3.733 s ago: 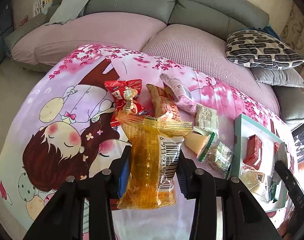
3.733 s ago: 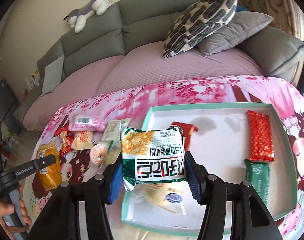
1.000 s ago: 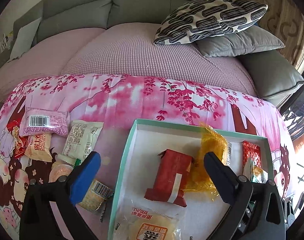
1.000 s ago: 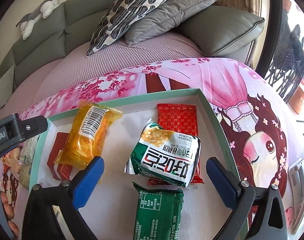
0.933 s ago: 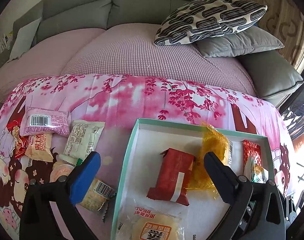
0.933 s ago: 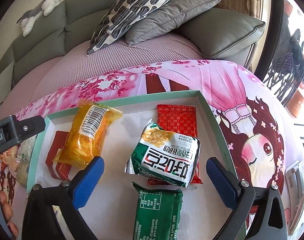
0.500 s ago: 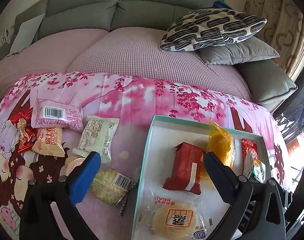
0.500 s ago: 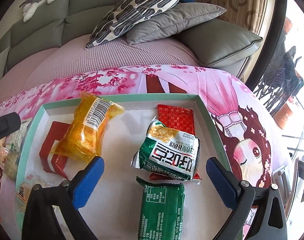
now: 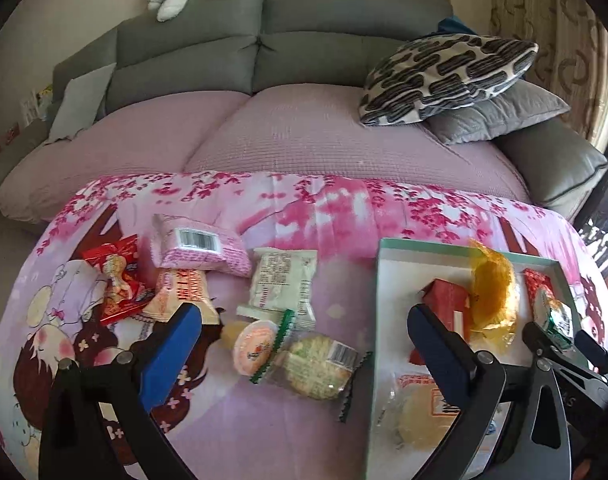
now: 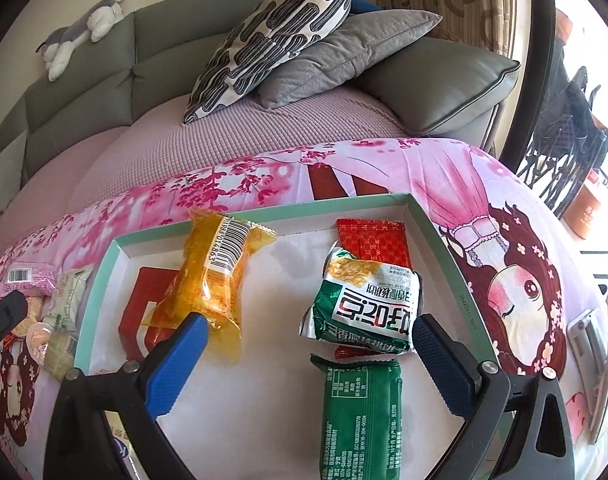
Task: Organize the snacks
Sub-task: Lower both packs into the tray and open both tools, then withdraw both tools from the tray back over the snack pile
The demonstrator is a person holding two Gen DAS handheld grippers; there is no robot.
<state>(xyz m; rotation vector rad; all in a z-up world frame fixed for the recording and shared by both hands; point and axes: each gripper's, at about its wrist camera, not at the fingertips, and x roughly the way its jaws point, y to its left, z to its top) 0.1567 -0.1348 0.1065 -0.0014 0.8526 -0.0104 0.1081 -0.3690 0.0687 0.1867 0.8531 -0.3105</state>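
Snacks [image 10: 208, 280] in tray [image 10: 443, 236] — grippers empty

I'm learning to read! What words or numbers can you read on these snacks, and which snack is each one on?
"好吃点", big and upside down, on the green and white packet.
"014863", the end of the number beside the barcode on the yellow packet.
Too small or blurred to read: the print on the dark green packet and the barcode label on the pink packet.
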